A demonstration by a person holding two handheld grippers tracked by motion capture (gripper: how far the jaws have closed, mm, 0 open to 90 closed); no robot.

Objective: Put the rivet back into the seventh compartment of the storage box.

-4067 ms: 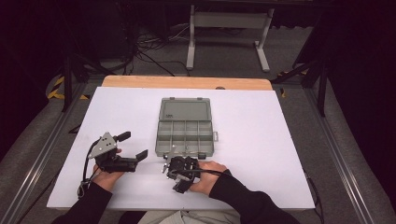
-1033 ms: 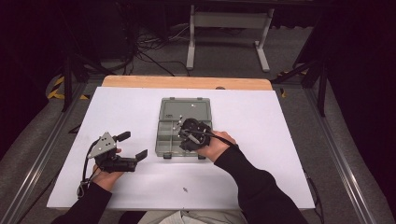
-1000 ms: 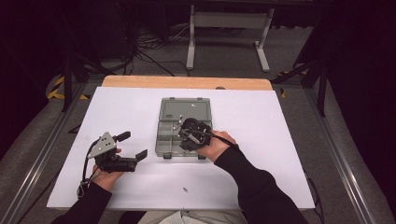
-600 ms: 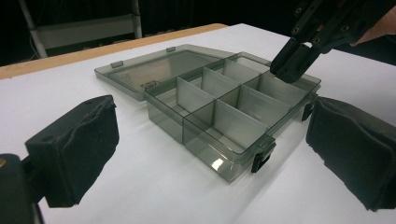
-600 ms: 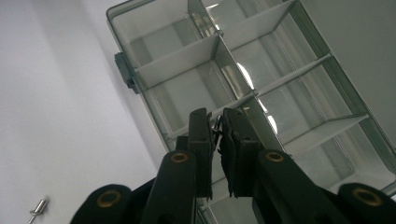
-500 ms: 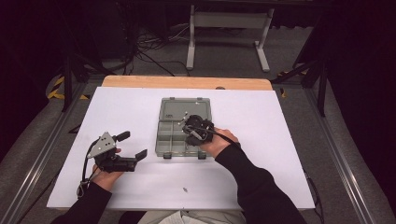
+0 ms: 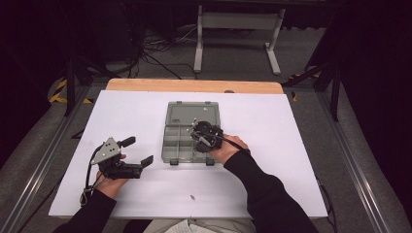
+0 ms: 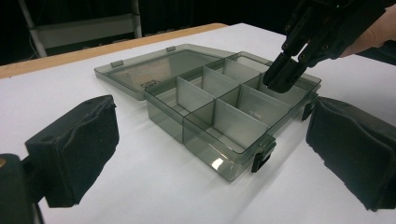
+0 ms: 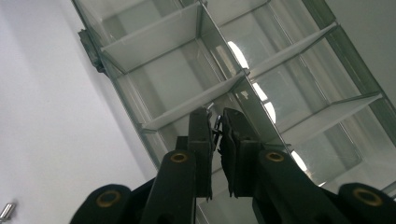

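Observation:
A translucent grey organizer box (image 7: 182,145) lies mid-table with its lid (image 7: 190,112) folded open at the far side; its compartments (image 8: 243,112) look bare. My right gripper (image 7: 200,134) points down over the box's right-hand compartments, its jaws nearly together. In the right gripper view the right gripper (image 9: 215,122) is shut on a small metal part (image 9: 216,125) just above a divider (image 9: 196,101). From the left gripper view, the right gripper (image 8: 280,78) dips into a far compartment. My left gripper (image 7: 137,151) rests on the table to the box's left, open, with nothing between its pads (image 8: 77,144).
A small screw (image 7: 193,197) lies loose on the white table (image 7: 291,160) near the front edge, and it also appears as the screw (image 9: 5,211) beside the box. A wooden strip (image 7: 194,86) borders the table's far edge. Cables and a metal stand (image 7: 238,22) are on the floor beyond.
The right gripper has gone from the table's front edge to the box. Over the last second it sank slightly toward the compartments. The left gripper has stayed put.

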